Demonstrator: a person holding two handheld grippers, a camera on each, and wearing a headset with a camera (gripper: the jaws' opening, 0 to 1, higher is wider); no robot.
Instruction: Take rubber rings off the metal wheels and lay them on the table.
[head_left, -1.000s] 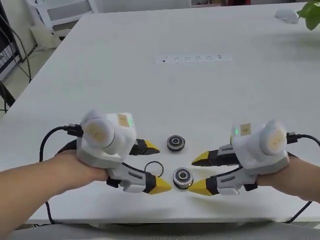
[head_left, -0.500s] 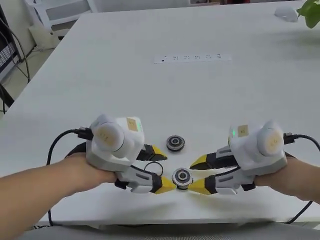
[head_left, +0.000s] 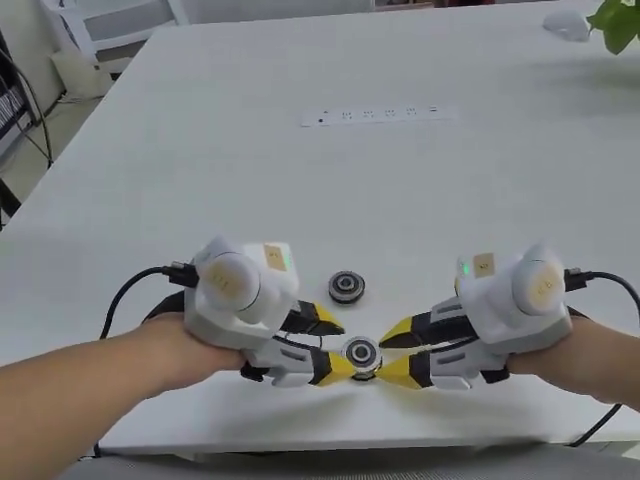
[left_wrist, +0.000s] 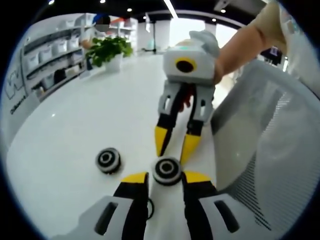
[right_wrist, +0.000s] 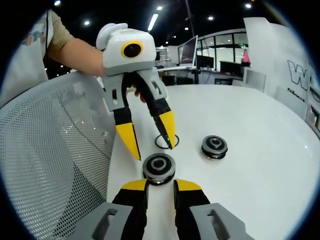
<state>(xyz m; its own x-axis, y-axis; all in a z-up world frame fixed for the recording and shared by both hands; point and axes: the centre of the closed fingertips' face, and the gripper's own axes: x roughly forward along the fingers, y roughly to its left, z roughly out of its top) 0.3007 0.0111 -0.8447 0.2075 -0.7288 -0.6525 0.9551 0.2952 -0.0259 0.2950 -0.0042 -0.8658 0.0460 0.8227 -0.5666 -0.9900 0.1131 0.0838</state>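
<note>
Two metal wheels with black rubber rings lie on the white table (head_left: 420, 200). The near wheel (head_left: 361, 352) (left_wrist: 167, 170) (right_wrist: 159, 168) sits between both grippers' yellow tips. My left gripper (head_left: 337, 346) (left_wrist: 166, 178) comes from the left, open, its tips on either side of that wheel. The right gripper (head_left: 388, 351) (right_wrist: 161, 185) faces it from the right, also open, tips just short of the wheel. The second wheel (head_left: 347, 286) (left_wrist: 108, 160) (right_wrist: 214, 146) lies a little farther back. A loose black ring (right_wrist: 166, 141) lies flat on the table under the left gripper's jaws.
A white power strip (head_left: 378, 115) lies across the table's middle. A green plant (head_left: 620, 22) stands at the far right corner. The table's front edge (head_left: 350, 435) runs just below the grippers. A mesh chair back (right_wrist: 55, 165) is close behind them.
Both grippers have closed in on the near wheel from either side; the left one moved right and now covers the loose ring in the head view. The wheels stayed put.
</note>
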